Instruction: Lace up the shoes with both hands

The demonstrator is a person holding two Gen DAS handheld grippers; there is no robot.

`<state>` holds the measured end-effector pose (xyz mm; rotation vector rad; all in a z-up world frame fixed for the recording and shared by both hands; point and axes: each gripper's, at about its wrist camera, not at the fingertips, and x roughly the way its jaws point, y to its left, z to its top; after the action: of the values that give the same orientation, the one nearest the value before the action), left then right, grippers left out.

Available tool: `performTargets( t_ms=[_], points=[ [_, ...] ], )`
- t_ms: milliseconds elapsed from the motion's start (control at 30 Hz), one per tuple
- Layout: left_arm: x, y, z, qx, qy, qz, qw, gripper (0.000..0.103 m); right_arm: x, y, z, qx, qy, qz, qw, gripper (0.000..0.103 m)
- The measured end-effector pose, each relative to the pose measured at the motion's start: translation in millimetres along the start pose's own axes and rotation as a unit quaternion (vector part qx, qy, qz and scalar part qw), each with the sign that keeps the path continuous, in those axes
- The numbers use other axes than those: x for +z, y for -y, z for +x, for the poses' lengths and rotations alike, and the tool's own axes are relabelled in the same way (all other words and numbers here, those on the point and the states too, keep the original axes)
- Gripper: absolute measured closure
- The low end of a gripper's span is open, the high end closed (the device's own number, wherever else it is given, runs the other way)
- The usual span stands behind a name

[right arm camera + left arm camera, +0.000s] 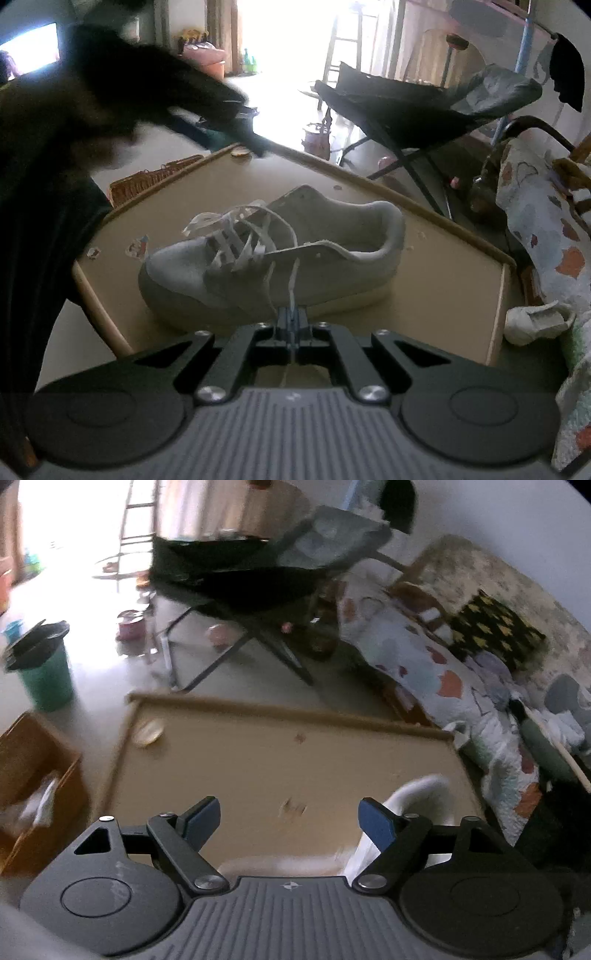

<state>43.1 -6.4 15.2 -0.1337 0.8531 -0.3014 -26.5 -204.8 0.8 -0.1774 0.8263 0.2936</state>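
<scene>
Right gripper [293, 317], bottom centre of its view, is clenched on the flat white shoelace [293, 284] running up to the pale grey low-top sneaker [273, 254], which sits mid-frame on the tan wooden desk [443, 295]. Left gripper [288, 818] hangs released over the desk with nothing between its blue pads. Lower eyelets are crossed; the upper holes look empty, so threading and tying remain, I'd say.

Open tabletop [443, 280] right of the shoe [280, 258]; blocked in front by taut lace [293, 284]; crowded left by dark blurred sleeve [74, 129].
</scene>
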Motion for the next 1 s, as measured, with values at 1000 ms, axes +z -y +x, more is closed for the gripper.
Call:
performTargets(
  t_ms=[1000],
  points=[
    [-84.2,-17.1,44.3,0.009,-0.116,-0.067,0.9909,0.011,-6.2,-18.5,-3.4,-0.028,-0.03,0.007,0.999,0.101]
  ],
)
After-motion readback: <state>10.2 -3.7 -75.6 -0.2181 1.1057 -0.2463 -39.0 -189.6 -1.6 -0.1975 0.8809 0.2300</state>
